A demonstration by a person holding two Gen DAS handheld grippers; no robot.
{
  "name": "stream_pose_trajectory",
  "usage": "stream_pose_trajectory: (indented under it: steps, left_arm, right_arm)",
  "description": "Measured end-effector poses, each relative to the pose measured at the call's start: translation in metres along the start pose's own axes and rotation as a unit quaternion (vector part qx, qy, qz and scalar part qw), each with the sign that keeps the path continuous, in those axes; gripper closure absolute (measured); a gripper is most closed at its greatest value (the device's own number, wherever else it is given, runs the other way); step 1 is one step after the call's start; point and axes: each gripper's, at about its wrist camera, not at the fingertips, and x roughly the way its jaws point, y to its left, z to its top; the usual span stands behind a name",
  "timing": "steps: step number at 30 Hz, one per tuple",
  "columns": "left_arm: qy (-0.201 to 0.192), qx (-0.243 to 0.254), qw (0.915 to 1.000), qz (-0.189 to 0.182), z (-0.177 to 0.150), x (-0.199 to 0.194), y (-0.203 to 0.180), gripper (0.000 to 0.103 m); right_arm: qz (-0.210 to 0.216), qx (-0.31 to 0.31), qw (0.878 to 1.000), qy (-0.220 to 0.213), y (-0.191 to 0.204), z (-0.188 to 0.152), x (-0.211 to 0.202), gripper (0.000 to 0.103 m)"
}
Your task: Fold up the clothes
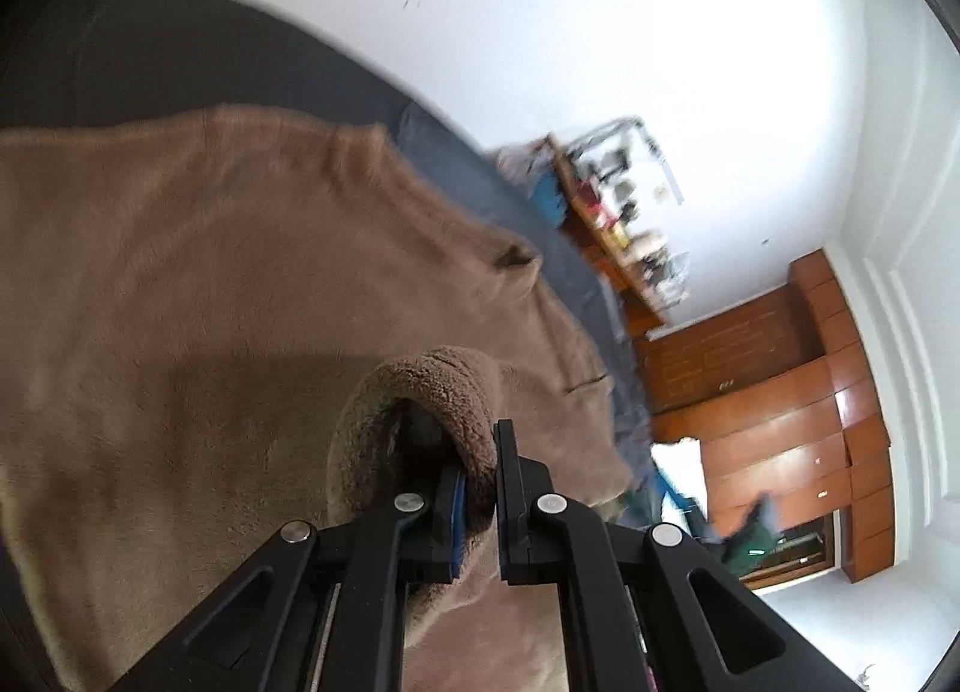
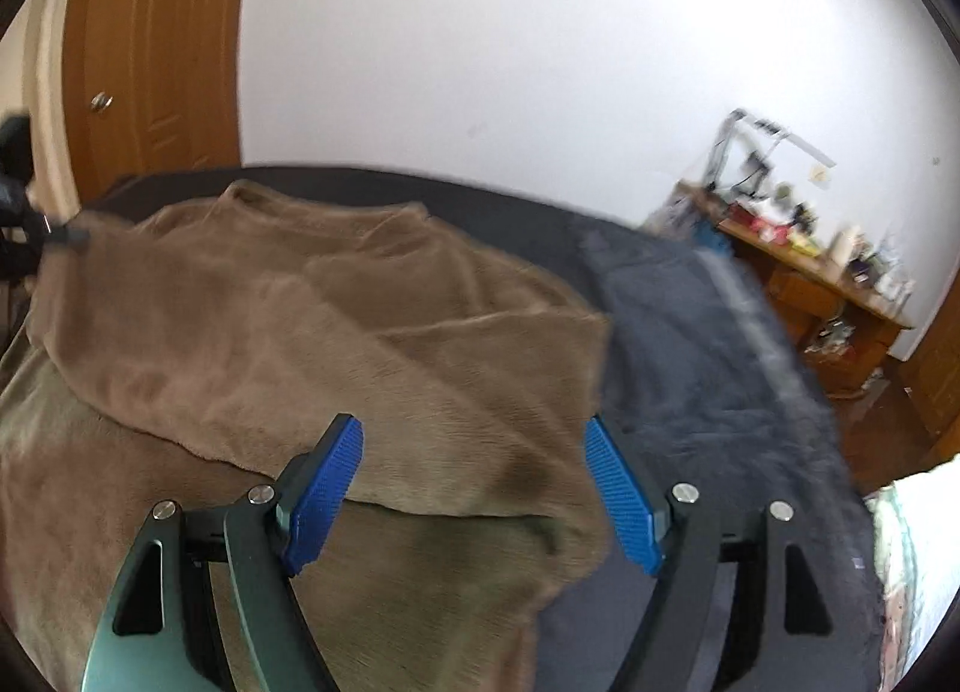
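Note:
A brown fleece garment (image 1: 210,272) lies spread on a dark bed. My left gripper (image 1: 480,476) is shut on a rolled fleece cuff (image 1: 420,392) of that garment and holds it raised above the cloth. In the right wrist view the same brown garment (image 2: 360,332) lies partly folded over itself. My right gripper (image 2: 474,452) is open and empty, hovering just above the garment's near right edge. The left gripper shows small at the far left of the right wrist view (image 2: 60,236), pinching the cloth.
The dark blue-grey bed cover (image 2: 690,362) lies under and to the right of the garment. A cluttered wooden desk (image 2: 810,272) stands by the white wall. A wooden door (image 2: 150,50) is at the back left. Wooden cabinets (image 1: 780,422) show in the left wrist view.

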Motion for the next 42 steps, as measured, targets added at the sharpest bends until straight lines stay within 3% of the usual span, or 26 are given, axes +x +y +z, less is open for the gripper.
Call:
stream_pose_trajectory:
  steps: [5, 12, 17, 19, 21, 23, 24, 25, 30, 42]
  left_arm:
    - [-0.017, 0.009, 0.9998, 0.011, -0.001, -0.023, 0.000, 0.097]
    - [0.004, 0.002, 0.9992, 0.041, -0.010, -0.007, 0.025, 0.097]
    - [0.019, -0.002, 0.9979, 0.062, -0.017, 0.005, 0.043, 0.096]
    - [0.023, 0.013, 0.9986, 0.046, -0.022, 0.003, 0.038, 0.096]
    - [0.026, 0.013, 0.9994, 0.020, -0.026, -0.001, 0.037, 0.087]
    - [0.022, 0.001, 0.9997, -0.007, -0.033, -0.008, 0.041, 0.058]
    - [0.020, -0.006, 0.9996, -0.020, -0.038, -0.011, 0.043, 0.029]
    - [0.016, -0.014, 0.9993, -0.030, -0.042, -0.015, 0.047, 0.021]
    - [0.017, -0.030, 0.9992, -0.019, -0.056, -0.012, 0.054, 0.021]
    - [-0.002, 0.019, 0.9998, 0.003, -0.065, -0.002, 0.023, 0.021]
  right_arm:
    - [0.034, 0.013, 0.997, 0.069, 0.005, -0.011, 0.038, 0.023]
    - [0.054, 0.016, 0.996, 0.074, 0.001, -0.021, 0.035, 0.023]
    - [0.034, 0.001, 0.997, 0.071, 0.008, -0.020, 0.031, 0.022]
    - [0.027, -0.004, 0.997, 0.068, 0.010, -0.020, 0.032, 0.021]
    - [0.027, 0.001, 0.997, 0.066, 0.009, -0.020, 0.033, 0.021]
    - [0.024, 0.001, 0.998, 0.064, 0.010, -0.020, 0.034, 0.020]
    - [0.021, 0.000, 0.998, 0.063, 0.011, -0.020, 0.034, 0.020]
    - [0.016, -0.004, 0.998, 0.063, 0.012, -0.019, 0.034, 0.020]
    - [0.009, -0.007, 0.998, 0.061, 0.015, -0.018, 0.035, 0.019]
    - [-0.003, -0.012, 0.998, 0.058, 0.018, -0.018, 0.036, 0.019]
